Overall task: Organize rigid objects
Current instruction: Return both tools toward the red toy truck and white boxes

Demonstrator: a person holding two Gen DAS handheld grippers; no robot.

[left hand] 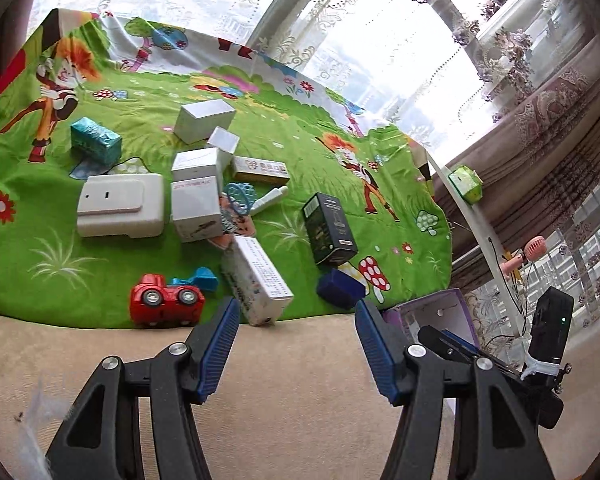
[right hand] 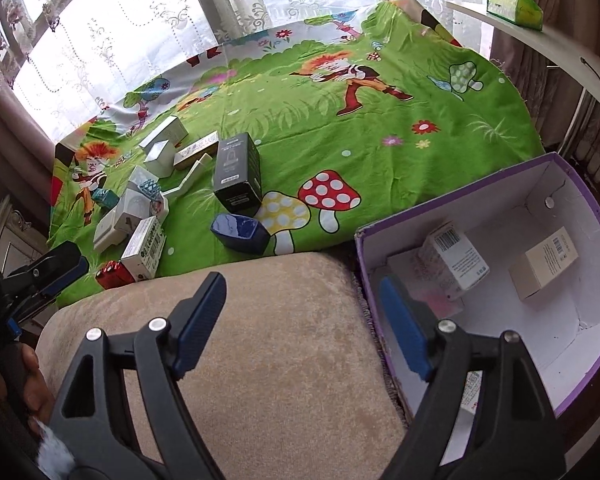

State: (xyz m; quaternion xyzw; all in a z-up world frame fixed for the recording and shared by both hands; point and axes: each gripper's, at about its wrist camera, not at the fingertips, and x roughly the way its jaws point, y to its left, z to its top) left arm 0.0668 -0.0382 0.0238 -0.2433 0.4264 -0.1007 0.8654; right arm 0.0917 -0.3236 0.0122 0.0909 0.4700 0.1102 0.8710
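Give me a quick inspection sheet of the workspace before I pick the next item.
Surface: green cartoon cloth over a beige cushion.
Job's things: purple box beside the cushion already holds small cartons; a black box, blue box, red toy car and white boxes lie on the cloth.
Clutter: green tissue pack on the white shelf; pink fan.
Grippers: left gripper and right gripper both open, empty, over the cushion.
Cables: thin black cable by the shelf.
Surroundings: lace curtains, bright window.
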